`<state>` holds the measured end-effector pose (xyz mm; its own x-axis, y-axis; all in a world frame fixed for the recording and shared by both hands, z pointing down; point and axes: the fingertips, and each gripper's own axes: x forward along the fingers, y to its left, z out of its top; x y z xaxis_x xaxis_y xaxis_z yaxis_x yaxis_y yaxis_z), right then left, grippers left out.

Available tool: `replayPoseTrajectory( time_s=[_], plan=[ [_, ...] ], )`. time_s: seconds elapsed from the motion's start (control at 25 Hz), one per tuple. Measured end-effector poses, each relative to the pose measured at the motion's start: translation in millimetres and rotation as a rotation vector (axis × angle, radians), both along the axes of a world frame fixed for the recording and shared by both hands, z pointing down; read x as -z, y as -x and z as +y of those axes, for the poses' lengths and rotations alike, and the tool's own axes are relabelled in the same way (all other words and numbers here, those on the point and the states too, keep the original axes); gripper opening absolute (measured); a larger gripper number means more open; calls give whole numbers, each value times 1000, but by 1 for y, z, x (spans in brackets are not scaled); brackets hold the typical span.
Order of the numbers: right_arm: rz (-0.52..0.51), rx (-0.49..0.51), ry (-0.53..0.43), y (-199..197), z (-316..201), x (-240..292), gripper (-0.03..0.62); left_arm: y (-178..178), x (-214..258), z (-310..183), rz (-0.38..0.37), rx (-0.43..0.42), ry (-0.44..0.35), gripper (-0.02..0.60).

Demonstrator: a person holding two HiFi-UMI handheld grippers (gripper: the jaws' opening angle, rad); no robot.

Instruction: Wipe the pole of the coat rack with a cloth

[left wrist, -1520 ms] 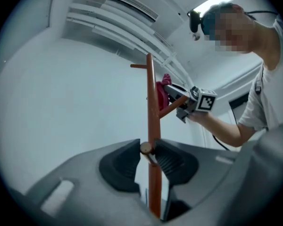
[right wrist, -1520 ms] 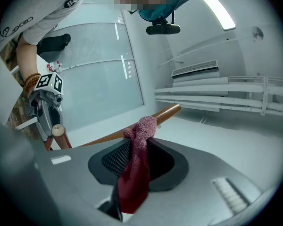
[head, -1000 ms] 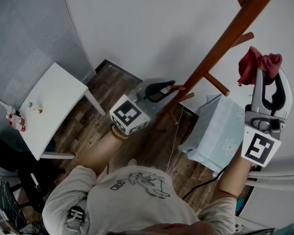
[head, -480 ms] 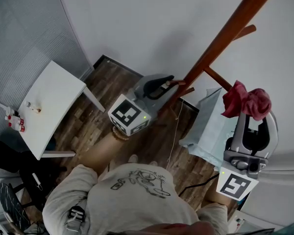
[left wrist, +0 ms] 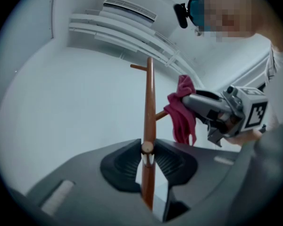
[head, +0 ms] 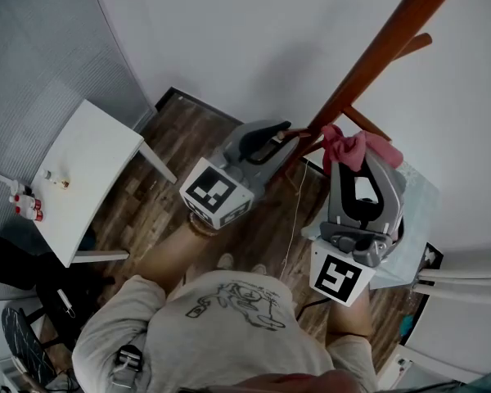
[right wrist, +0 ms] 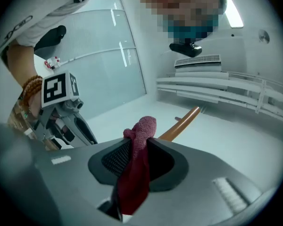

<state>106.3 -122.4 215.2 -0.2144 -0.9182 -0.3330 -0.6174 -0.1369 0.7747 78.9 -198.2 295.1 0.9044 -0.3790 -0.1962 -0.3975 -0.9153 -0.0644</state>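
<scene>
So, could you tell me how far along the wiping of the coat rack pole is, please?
Done: the right claw is shut on the red cloth, and the left claw grips a wooden peg branching off the pole. In hand: the cloth sits right beside the pole, though contact is unclear. Left: the wiping along the pole itself; no wiped stretch shows.

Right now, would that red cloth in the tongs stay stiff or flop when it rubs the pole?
Probably floppy: the red cloth hangs in loose folds from the tongs of the right gripper. It looks light, since a small pinch holds it. Its nubbly weave would likely grip the pole rather than slide.
</scene>
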Motion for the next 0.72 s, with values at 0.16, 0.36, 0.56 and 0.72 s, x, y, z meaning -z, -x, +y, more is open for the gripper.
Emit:
replayPoseTrajectory(
  time_s=[0.16,0.36,0.56,0.72],
  plan=[
    [40,-77,20,-9,-26,-13,103,-9,0,-1,0,12,9,81],
    [96,-175,11,-26,-41,-10,103,-17,-1,5,-17,10,4,83],
    [115,-202,5,-28,-42,-11,103,-14,-1,19,-23,-15,-20,91],
    [96,-208,11,-29,-42,-12,104,-12,-2,27,-5,-28,-12,100]
  ],
)
